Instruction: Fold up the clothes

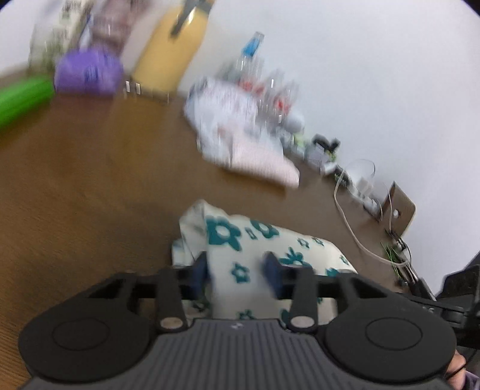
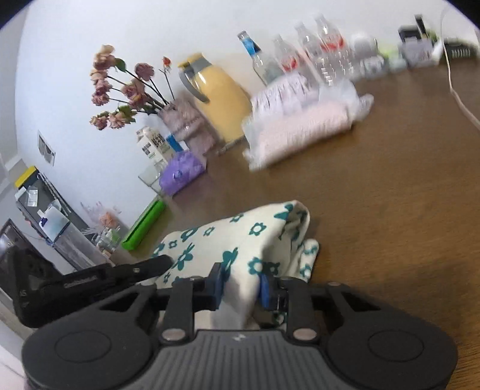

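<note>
on the brown wood-grain bench [image 2: 390, 186], near its front edge, lies a cream garment with teal flowers [image 2: 240, 240], folded into a thick bundle with a loose rolled end pointing toward the far side. the right gripper [image 2: 240, 285] reaches into the near part of the bundle, its blue pads pressing a raised ridge of the cloth from both sides, so its jaws are clamped on the fabric. the left gripper [image 1: 237, 270] sits over the same garment [image 1: 255, 240]; cloth fills the gap between its blue pads and the left pad appears sunk into a fold, but the picture is blurred and the right pad's contact is less certain.

further back on the bench rests a pink folded textile in clear plastic wrap [image 2: 303, 129], well apart from the garment. along the white wall [image 2: 150, 27] stand a yellow thermos jug with a grey handle [image 2: 222, 99], several clear plastic bottles [image 2: 318, 54], a vase of faded pink roses [image 2: 126, 90], a white carton [image 2: 153, 147], a purple pack [image 2: 181, 172] and a green flat box [image 2: 144, 225] at the bench's left edge. a pale cable [image 1: 354, 231] curves across the bench's right end beside small cluttered devices. past the left edge of the bench, a lower part of the room shows a dark shelf unit with papers [image 2: 42, 207].
</note>
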`<state>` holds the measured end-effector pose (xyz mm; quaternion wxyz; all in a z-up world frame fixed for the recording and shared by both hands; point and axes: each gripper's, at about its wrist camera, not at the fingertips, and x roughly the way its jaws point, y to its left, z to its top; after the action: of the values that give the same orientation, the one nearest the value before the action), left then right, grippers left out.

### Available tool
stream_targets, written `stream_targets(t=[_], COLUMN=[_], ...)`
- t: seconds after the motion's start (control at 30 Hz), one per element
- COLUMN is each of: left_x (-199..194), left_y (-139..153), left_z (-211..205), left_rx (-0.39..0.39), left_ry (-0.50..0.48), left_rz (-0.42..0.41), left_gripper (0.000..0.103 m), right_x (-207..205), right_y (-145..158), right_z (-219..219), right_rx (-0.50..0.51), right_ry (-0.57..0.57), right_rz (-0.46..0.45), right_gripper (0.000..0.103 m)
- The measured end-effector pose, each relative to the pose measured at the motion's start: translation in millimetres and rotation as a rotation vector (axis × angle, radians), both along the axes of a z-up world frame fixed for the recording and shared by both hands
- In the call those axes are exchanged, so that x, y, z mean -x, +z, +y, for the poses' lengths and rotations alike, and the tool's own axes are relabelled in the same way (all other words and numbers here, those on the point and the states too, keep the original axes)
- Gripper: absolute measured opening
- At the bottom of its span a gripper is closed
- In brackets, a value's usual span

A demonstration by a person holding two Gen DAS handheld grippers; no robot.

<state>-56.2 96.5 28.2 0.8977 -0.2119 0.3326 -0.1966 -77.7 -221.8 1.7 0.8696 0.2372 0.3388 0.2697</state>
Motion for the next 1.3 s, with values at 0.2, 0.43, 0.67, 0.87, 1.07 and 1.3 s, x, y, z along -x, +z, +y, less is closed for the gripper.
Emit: stream_targets(t=[0.2,0.43,0.67,0.87,1.07,1.3], left_x=[-30.0,-38.1,-8.6,29.9,61.8,66.0], left_y=[-7.5,-17.5,-12.2,22.0,14.9,-2.1], left_z=[25.7,25.9,12.3,21.9,-16.3,-21.1], left_rx=[0.120,0.195,0.054,0.029,-0.111,-0.119], left_ry=[0.067,0.121,0.262,0.111,-0.021,-0.024], left_rz=[0.052,0.051,-0.011,-0.035,-0.106,-0.092], left_gripper=[0.062,0.013,0.021,0.074,0.082,0.020], right_x=[-37.5,-66.4,-65.5,-35.9,-18.1,0.7], right_y=[5.2,-6.5,-3.1,22.3,1.5,-11.6], right_z=[-24.0,-14.5,6.1,-8.6,15.4,21.9], right_rx=[-0.040,-0.114,0.064,0.066,0.095,0.073], right_ry=[-0.064,-0.013,-0.036,0.032,0.068,0.029], right_rz=[-0.005,0.020,-0.003,-0.099,-0.069,-0.067], right_gripper=[0.068,0.009,0.041,0.079,0.075,0.061])
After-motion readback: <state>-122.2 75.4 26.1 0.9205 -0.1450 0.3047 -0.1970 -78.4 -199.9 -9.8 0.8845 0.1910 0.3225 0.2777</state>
